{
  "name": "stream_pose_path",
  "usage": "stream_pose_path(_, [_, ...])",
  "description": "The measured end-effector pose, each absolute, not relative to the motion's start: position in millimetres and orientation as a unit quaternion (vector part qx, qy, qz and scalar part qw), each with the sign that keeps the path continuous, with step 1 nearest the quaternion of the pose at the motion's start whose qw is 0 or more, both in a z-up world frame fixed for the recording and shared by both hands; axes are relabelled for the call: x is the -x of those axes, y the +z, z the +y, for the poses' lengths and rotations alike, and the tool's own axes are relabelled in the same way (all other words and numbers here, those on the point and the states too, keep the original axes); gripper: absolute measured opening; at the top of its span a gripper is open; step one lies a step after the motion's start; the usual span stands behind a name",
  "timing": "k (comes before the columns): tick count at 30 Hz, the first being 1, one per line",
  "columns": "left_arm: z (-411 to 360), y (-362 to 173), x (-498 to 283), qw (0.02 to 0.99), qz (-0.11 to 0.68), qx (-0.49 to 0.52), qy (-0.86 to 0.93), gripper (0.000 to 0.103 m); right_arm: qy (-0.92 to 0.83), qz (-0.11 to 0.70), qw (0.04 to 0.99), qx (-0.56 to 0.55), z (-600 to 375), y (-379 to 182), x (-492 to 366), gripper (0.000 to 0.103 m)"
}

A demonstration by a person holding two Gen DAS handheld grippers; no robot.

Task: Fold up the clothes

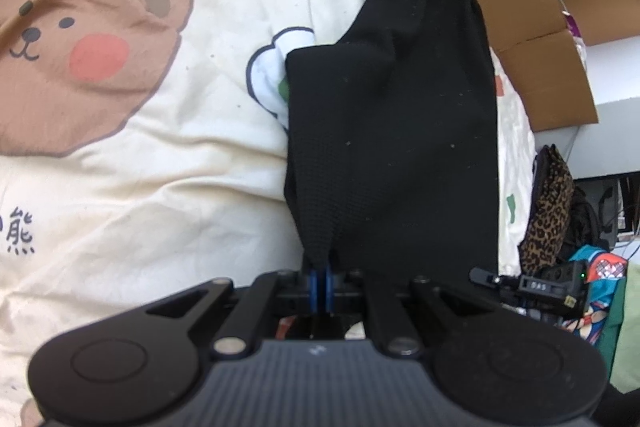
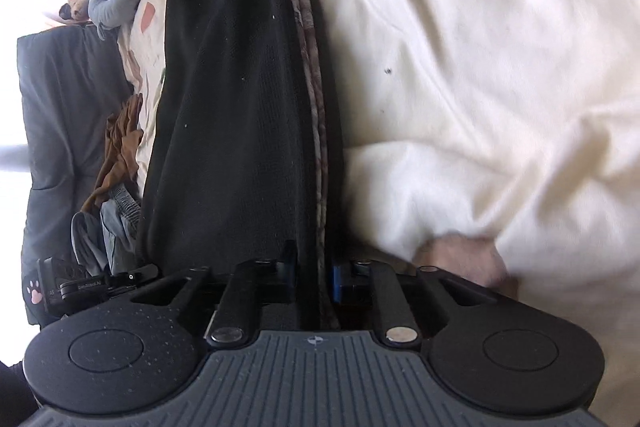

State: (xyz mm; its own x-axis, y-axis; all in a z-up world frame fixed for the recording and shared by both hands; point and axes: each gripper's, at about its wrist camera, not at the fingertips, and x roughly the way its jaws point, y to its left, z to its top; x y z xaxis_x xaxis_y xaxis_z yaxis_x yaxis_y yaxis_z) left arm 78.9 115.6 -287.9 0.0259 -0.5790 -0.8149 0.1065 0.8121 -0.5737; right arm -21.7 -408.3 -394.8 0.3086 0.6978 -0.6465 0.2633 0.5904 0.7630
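A black mesh garment (image 1: pixel 394 131) hangs stretched above a cream bear-print duvet (image 1: pixel 140 155). My left gripper (image 1: pixel 322 277) is shut on one bottom corner of it, the blue pads pinching the cloth. In the right wrist view the same black garment (image 2: pixel 232 115) runs up from my right gripper (image 2: pixel 314 277), which is shut on its edge beside a grey patterned trim (image 2: pixel 310 75). The blue pads sit a little apart with the thick cloth between them. The garment's far end is bunched near the top of both views.
The cream duvet (image 2: pixel 480 87) fills the right of the right wrist view. Cardboard boxes (image 1: pixel 532 27) stand beyond the bed. A leopard-print bag (image 1: pixel 548 211) and colourful bags lie at the right. A dark sofa (image 2: pixel 68 115), brown cloth (image 2: pixel 120 155) and grey clothes (image 2: pixel 108 231) lie at the left.
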Motion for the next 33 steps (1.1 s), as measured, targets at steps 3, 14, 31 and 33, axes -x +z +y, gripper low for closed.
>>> stream_pose_path(3, [117,-283,-77,0.694,0.649,0.185,-0.252,0.004,0.146,0.569,0.688,-0.427,-414,-389,28,0.008])
stream_pose_path(14, [128,-274,-75,0.705,0.634,0.197,-0.248,0.004,0.121,0.560,0.707,-0.416,-423,-360,38,0.015])
stream_pose_path(31, [131,-294,-85,0.699,0.650,0.188,-0.230,0.004,0.166,0.548,0.675,-0.465,-413,-400,16,0.049])
stream_pose_path(33, [131,-296,-85,0.699,0.651,0.188,-0.229,0.004,0.177,0.556,0.668,-0.462,-411,-403,12,0.047])
